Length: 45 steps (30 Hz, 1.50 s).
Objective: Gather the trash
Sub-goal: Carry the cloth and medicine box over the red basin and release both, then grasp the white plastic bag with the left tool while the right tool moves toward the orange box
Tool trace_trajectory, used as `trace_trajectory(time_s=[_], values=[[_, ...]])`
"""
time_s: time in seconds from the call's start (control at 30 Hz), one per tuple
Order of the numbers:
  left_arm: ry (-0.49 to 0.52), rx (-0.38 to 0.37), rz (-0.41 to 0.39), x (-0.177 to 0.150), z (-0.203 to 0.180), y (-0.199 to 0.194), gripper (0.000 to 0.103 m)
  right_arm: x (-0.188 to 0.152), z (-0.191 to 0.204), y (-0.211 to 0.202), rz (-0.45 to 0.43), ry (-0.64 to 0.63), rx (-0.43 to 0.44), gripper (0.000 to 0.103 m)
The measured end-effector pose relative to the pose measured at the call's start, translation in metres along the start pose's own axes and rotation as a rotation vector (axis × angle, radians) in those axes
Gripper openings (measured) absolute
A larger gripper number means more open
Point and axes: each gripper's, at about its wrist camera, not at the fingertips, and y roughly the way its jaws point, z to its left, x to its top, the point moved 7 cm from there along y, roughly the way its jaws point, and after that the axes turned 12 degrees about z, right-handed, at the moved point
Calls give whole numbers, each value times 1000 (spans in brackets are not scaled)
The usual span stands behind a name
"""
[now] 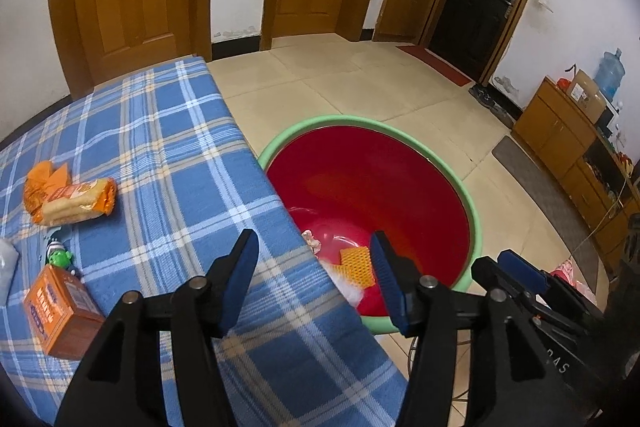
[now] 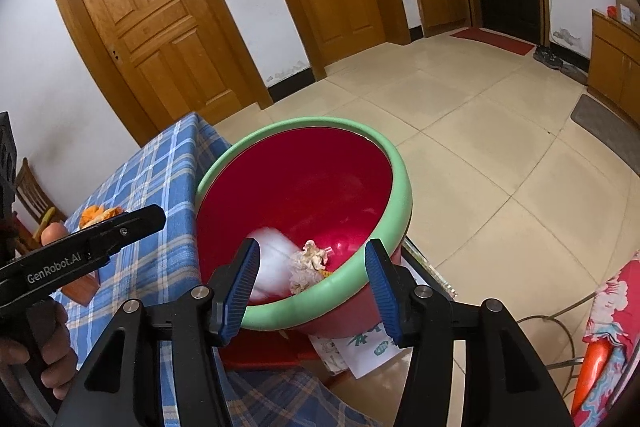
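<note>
beside the table edge, the basin gapes over open floor.

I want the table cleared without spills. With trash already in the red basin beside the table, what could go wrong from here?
1. The red basin sits right against the table edge, so a reaching gripper could knock it.
2. The cracker packet and orange box lie farther across the table than the left gripper, whose open jaws could snag the cloth.

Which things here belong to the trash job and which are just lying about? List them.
Job: red basin, crumpled tissue inside it, orange wrapper, orange box.
Lying about: wooden cabinet, water jug, red doormat.
</note>
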Motion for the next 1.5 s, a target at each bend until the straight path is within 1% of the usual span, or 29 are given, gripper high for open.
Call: trace_trajectory(time_s=[0.2, 0.27, 0.3, 0.43, 0.7, 0.97, 1.03, 1.13, 1.27, 1.5], values=[[-28, 14, -14, -7, 10, -11, 60, -1, 4, -3, -6, -2, 6, 56], [-38, 16, -22, -9, 14, -17, 61, -1, 8, -4, -8, -7, 10, 60], [-42, 18, -28, -11, 16, -20, 61, -1, 10, -5, -10, -9, 13, 64], [-57, 32, -50, -15, 26, -33, 62, -3, 21, -9, -16, -30, 25, 65], [-109, 71, -89, -26, 59, -60, 63, -6, 47, -12, -14, -71, 44, 68], [-181, 114, -112, -40, 104, -81, 63, -13, 82, -10, -1, -127, 71, 71], [-197, 128, -117, -44, 115, -85, 63, -16, 91, -9, 5, -143, 77, 75], [-225, 150, -126, -50, 136, -92, 63, -18, 103, -8, 12, -158, 88, 77], [-267, 182, -134, -58, 166, -99, 63, -22, 116, -5, 22, -168, 87, 79], [-350, 222, -133, -71, 218, -104, 63, -26, 136, 3, 39, -192, 78, 79]])
